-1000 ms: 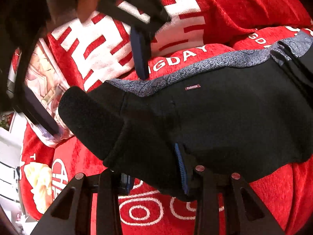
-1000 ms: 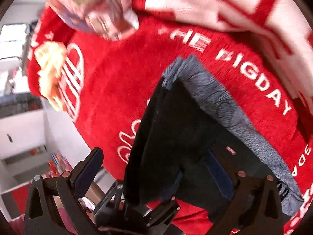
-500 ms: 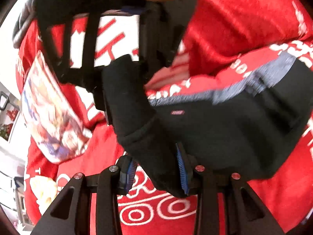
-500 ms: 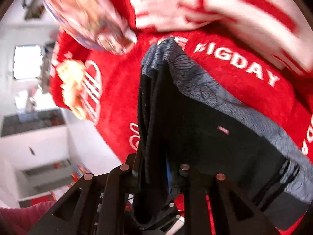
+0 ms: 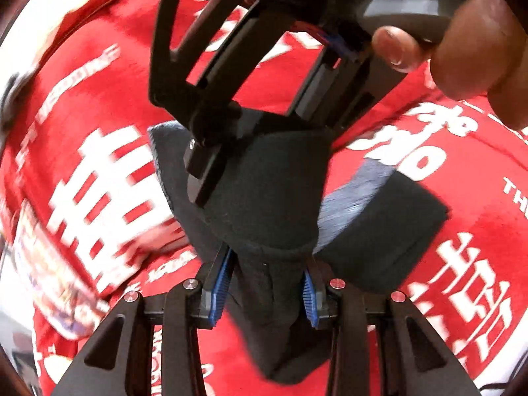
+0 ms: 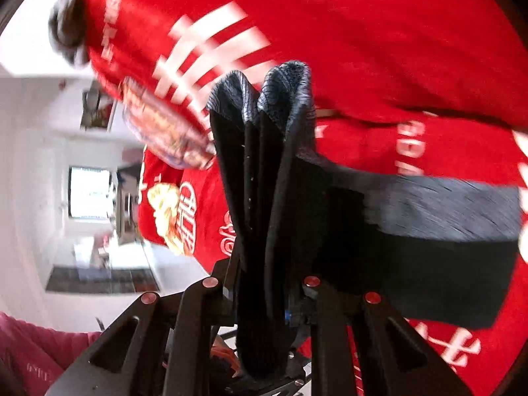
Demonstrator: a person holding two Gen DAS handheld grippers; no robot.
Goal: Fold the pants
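Observation:
The black pants [image 5: 274, 198] with a grey waistband [image 5: 356, 191] are lifted over a red blanket [image 5: 99, 76]. My left gripper [image 5: 269, 287] is shut on a bunched black edge of the pants, between its blue pads [image 5: 222, 283]. My right gripper [image 6: 264, 300] is shut on another folded edge of the pants [image 6: 260, 198], whose grey waistband [image 6: 445, 208] trails right. In the left wrist view the right gripper [image 5: 227, 151] hangs from above, just beyond the held cloth, with the person's fingers [image 5: 396, 49] on its handle.
The red blanket with white lettering [image 6: 379, 49] covers the surface. A printed cushion [image 6: 161, 128] lies at its left. Beyond the blanket's edge a white room with a window [image 6: 89, 194] shows at left.
Both grippers have lifted the pants off the blanket and come close together. The right gripper has shut on the folded edge. The pants now hang bunched between them.

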